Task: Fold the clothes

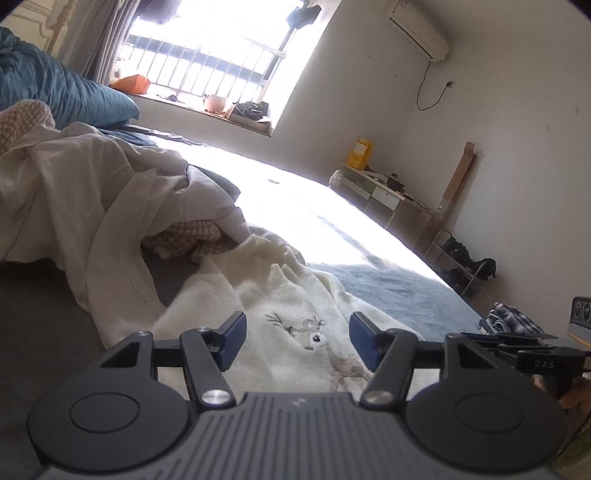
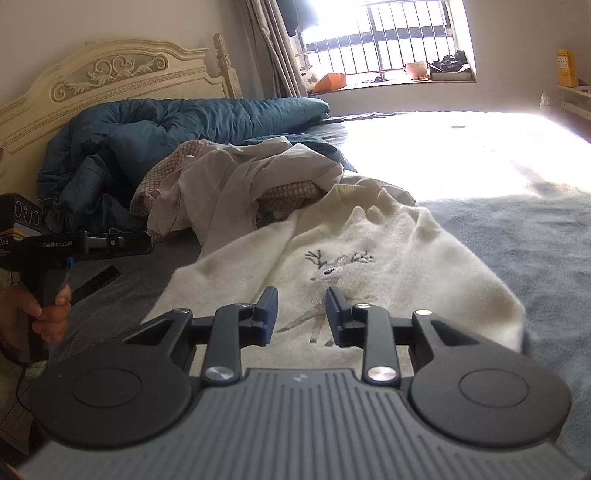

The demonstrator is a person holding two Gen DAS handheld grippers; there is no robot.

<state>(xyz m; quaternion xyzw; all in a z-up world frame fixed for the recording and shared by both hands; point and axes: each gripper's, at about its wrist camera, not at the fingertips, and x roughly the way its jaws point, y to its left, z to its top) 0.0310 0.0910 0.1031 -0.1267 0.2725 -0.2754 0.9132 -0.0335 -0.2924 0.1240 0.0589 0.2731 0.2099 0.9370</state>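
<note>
Cream sweater (image 2: 388, 258) with an embroidered deer (image 2: 332, 273) lies flat on the bed (image 2: 535, 236), on the grey-blue sheet near the bed's near edge, collar pointing toward the far side. Behind it, toward the head of the bed: a heap of white cloth (image 2: 236, 184) over a checked knit (image 2: 288, 194), then a teal duvet (image 2: 192, 122).

Right wrist view only: carved cream headboard (image 2: 110, 77); the left gripper (image 2: 147, 242) seen side-on at the left frame edge, gripped by a hand (image 2: 48, 314) on its handle. From this angle its jaws cannot be judged.

Left wrist view only: wall air conditioner (image 1: 417, 29), a low shelf with a yellow box (image 1: 360, 153), a shoe rack (image 1: 458, 264), folded plaid cloth (image 1: 513, 319) at the bed's far corner. The right gripper's tip (image 1: 517, 341) enters at the right edge, edge-on.

Jaws:
- Left gripper (image 1: 297, 341): wide apart, empty, above the sweater (image 1: 295, 314), the deer (image 1: 310, 328) framed between the pads. Contact with the fabric cannot be told.
- Right gripper (image 2: 301, 314): narrower gap, partly parted, empty, over the sweater's lower front just below the deer's head. Contact likewise unclear.
</note>
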